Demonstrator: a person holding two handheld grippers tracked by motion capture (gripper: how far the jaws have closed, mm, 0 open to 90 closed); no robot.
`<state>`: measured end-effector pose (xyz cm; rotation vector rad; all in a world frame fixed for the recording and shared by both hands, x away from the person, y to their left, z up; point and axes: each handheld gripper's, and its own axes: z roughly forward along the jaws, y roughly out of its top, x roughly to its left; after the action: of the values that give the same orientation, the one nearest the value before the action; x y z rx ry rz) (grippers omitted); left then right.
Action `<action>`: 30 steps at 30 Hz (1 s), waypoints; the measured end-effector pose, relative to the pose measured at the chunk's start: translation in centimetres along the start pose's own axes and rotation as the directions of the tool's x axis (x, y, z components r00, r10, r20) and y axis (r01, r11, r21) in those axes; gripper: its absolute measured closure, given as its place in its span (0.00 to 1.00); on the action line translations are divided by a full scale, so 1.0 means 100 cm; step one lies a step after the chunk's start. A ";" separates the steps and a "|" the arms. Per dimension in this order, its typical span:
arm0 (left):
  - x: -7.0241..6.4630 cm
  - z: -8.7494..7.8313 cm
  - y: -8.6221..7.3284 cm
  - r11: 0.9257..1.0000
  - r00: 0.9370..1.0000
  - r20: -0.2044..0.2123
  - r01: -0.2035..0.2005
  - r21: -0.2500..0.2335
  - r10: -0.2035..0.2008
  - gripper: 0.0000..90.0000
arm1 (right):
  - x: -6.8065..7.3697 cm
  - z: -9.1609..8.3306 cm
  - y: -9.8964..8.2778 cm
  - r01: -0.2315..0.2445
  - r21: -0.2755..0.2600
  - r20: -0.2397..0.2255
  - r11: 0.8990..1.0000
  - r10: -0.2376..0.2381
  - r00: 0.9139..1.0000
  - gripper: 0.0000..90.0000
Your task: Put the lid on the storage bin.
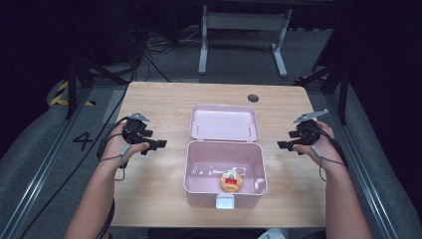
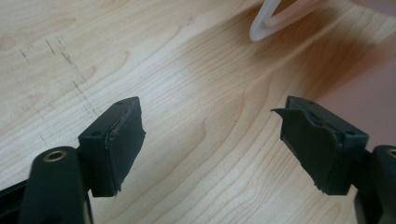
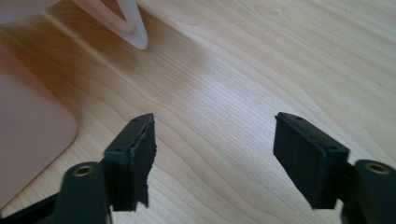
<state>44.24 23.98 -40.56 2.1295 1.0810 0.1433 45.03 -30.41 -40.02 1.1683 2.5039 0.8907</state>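
From the high view I have the left tool (image 1: 158,145) and the right tool (image 1: 282,145) both held just above the bench (image 1: 164,99), each pointing inward at the pink box (image 1: 199,169) that sits between them. The box lies open, its lid (image 1: 225,122) folded flat behind it, and both tools are apart from its walls. Inside the box, toward the front, lies a small round orange item with a red-and-white label (image 1: 231,181); I cannot tell what it is.

In the left gripper view my left tool (image 2: 212,140) has its jaws spread wide with nothing but bare wood between them. The box's pink side is just beyond the right jaw, and the lid's pale rim (image 2: 271,21) is ahead and to the right.

In the right gripper view my right tool (image 3: 215,154) is likewise wide open and holding nothing. The box's pink corner (image 3: 32,135) sits left of the left jaw, and the lid's rim (image 3: 126,23) is ahead on the left.
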 end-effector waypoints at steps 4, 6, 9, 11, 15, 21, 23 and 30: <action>-0.004 -0.003 0.010 0.999 0.999 0.047 0.017 -0.050 -0.015 0.37 | -0.001 -0.002 -0.001 0.059 0.018 -0.025 0.998 -0.059 0.998 0.50; -0.005 -0.003 0.013 0.997 0.998 0.056 0.021 -0.078 -0.016 0.37 | -0.001 -0.002 -0.002 0.043 0.016 -0.034 0.999 -0.043 0.999 0.51; -0.006 -0.005 0.019 0.996 0.998 0.052 0.024 -0.088 -0.020 0.38 | -0.001 -0.001 -0.005 0.021 0.004 -0.056 1.000 -0.020 0.998 0.51; -0.007 -0.006 0.026 0.996 0.999 0.039 0.027 -0.082 -0.024 0.37 | -0.001 -0.002 -0.006 0.015 0.005 -0.057 1.000 -0.014 0.998 0.51; -0.009 -0.006 0.043 0.996 0.999 0.041 0.020 -0.087 -0.017 0.37 | 0.001 -0.004 -0.006 0.023 -0.020 -0.054 1.000 -0.024 0.998 0.50; -0.012 0.005 0.067 0.998 0.999 0.039 0.005 -0.066 -0.002 0.38 | 0.004 -0.013 -0.005 0.043 -0.060 -0.011 0.997 -0.043 0.999 0.54; -0.012 0.011 0.073 0.997 0.999 0.048 0.006 -0.072 -0.003 0.38 | 0.005 -0.017 -0.006 0.045 -0.069 0.002 0.997 -0.045 0.999 0.54; -0.012 0.029 0.091 0.994 0.999 0.052 0.001 -0.105 0.005 0.37 | 0.008 -0.021 -0.012 0.042 -0.069 0.005 0.997 -0.042 0.999 0.54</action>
<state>50.55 18.00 -36.47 2.0293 1.0184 0.1415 42.87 -31.32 -39.10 1.0912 2.4650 0.9553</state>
